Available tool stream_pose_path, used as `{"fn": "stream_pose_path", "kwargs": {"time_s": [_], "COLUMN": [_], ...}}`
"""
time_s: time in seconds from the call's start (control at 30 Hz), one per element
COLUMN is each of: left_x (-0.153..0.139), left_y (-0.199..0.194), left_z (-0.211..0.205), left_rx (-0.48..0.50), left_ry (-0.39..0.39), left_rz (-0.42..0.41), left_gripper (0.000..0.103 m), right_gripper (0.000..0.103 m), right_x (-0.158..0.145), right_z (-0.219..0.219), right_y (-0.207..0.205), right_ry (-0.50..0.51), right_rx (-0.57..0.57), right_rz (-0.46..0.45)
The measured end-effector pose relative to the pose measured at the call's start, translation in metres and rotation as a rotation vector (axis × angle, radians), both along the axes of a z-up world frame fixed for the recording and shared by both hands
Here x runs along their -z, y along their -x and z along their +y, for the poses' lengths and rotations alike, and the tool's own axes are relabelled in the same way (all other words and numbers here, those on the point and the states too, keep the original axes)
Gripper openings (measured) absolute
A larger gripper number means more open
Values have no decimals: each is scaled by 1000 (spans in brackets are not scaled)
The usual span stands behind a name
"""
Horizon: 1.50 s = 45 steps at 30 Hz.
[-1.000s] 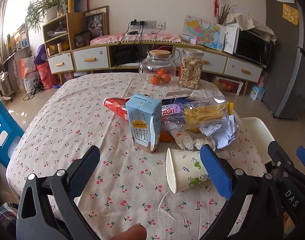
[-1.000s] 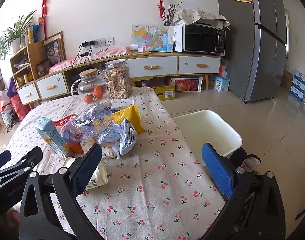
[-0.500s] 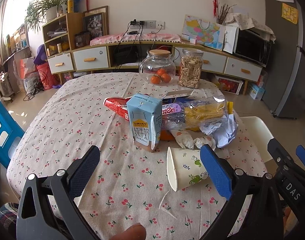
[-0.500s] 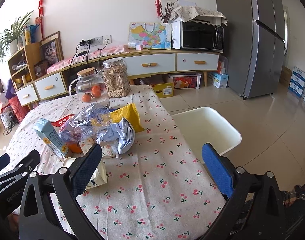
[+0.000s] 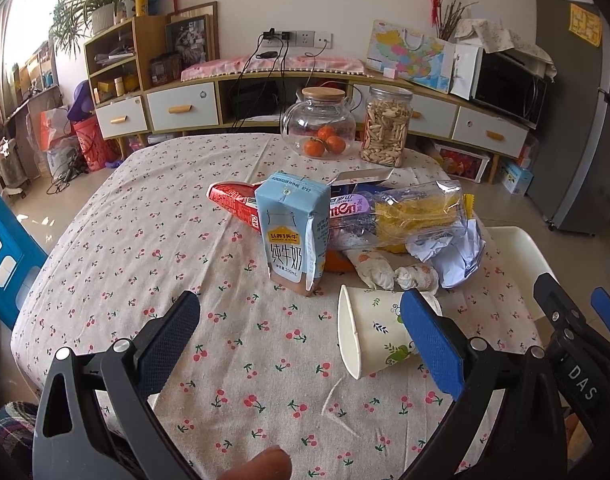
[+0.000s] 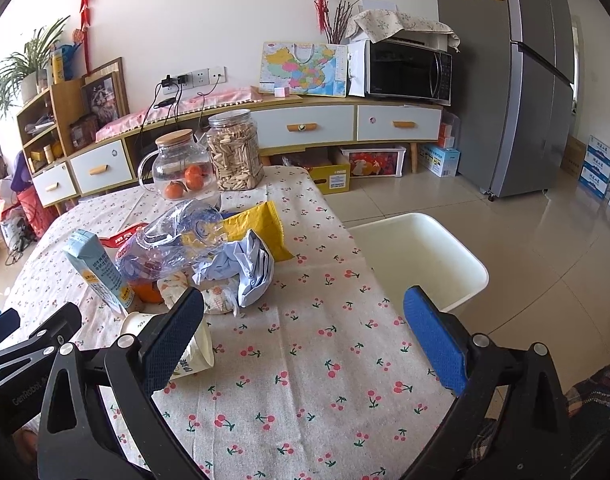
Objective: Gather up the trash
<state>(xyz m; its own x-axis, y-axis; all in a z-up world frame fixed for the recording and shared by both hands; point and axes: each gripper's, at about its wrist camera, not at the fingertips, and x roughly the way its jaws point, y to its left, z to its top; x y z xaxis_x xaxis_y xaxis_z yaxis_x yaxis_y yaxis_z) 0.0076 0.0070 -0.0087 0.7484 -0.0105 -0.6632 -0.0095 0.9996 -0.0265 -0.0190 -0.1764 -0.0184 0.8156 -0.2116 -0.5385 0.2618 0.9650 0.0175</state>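
Left wrist view: the left gripper (image 5: 299,338) occupies the lower frame, spread wide with nothing between its blue pads, above the cherry-print table (image 5: 145,248). At centre stands an upright light-blue milk carton (image 5: 291,232). Just right of it, at lower centre-right, a paper cup (image 5: 371,336) lies on its side, mouth toward the left, partly behind the right-hand pad. Behind the carton lie a red snack wrapper (image 5: 229,198), a crushed clear plastic bottle (image 5: 401,216), crumpled white tissues (image 5: 389,272) and a crumpled pale-blue bag (image 5: 453,252). At upper centre stand a glass teapot (image 5: 319,126) holding oranges and a jar of seeds (image 5: 385,126). A white bin (image 5: 521,252) sits past the table edge at right.

Right wrist view: the right gripper (image 6: 305,340) is likewise wide open and holds nothing. The trash heap lies at centre-left; the paper cup (image 6: 193,350) rests behind the left-hand pad. A yellow wrapper (image 6: 261,226) shows under the bottle (image 6: 173,236). The white bin (image 6: 421,258) stands on the floor at centre-right, beside the table (image 6: 305,380).
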Motion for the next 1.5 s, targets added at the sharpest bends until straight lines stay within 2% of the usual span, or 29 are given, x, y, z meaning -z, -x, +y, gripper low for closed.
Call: {"fn": "stream_pose_path", "kwargs": {"time_s": [0.1, 0.17, 0.23, 0.4, 0.47, 0.57, 0.67, 0.7, 0.8, 0.9, 1.03, 1.1, 1.17, 1.23, 1.33, 1.4, 1.5], "left_x": [2, 4, 5, 13, 20, 40, 53, 53, 48, 47, 55, 53, 50, 51, 64, 73, 84], "left_y": [-2, -2, -3, -12, -23, -39, -45, -45, -41, -41, -46, -46, -44, -42, -39, -39, -47], "left_z": [0, 1, 2, 3, 6, 11, 12, 10, -8, -32, -53, -64, -80, -96, -118, -126, -129], "left_rx": [-1, -3, -6, -2, 13, 34, 41, 49, 102, 149, 141, 164, 239, 350, 540, 618, 721], "left_ry": [-3, -2, -2, 3, 37, 94, 153, 163, 139, 67, -68, -148, -223, -300, -504, -664, -774], "left_rz": [16, -1, 1, 68, 129, 272, 355, 368, 325, 306, 305, 278, 261, 281, 325, 334, 369], "left_gripper": [97, 97, 97, 97, 97, 97, 97, 97, 97, 97, 97, 97, 97, 97, 97, 97, 97], "right_gripper": [96, 96, 96, 96, 96, 96, 96, 96, 96, 96, 96, 96, 96, 96, 96, 96, 96], "right_x": [2, 4, 7, 3, -7, -29, -58, -67, -82, -86, -79, -73, -64, -57, -53, -53, -57], "right_z": [-1, -3, -4, -10, -14, -18, -25, -26, -34, -44, -54, -58, -61, -63, -66, -73, -95], "right_y": [-1, -1, -1, 0, 2, 0, 0, -4, -20, -39, -52, -55, -58, -63, -67, -69, -72], "right_ry": [5, -3, -25, -71, -83, -61, -49, -24, 11, 28, 74, 80, 81, 90, 89, 70, -12], "right_rx": [2, 2, 3, 6, 8, 2, -10, -18, -40, -58, -64, -71, -82, -98, -111, -107, -67], "right_rz": [12, 7, -20, -38, -53, -63, -144, -146, -144, -110, -90, -82, -70, -49, -31, -24, -19]}}
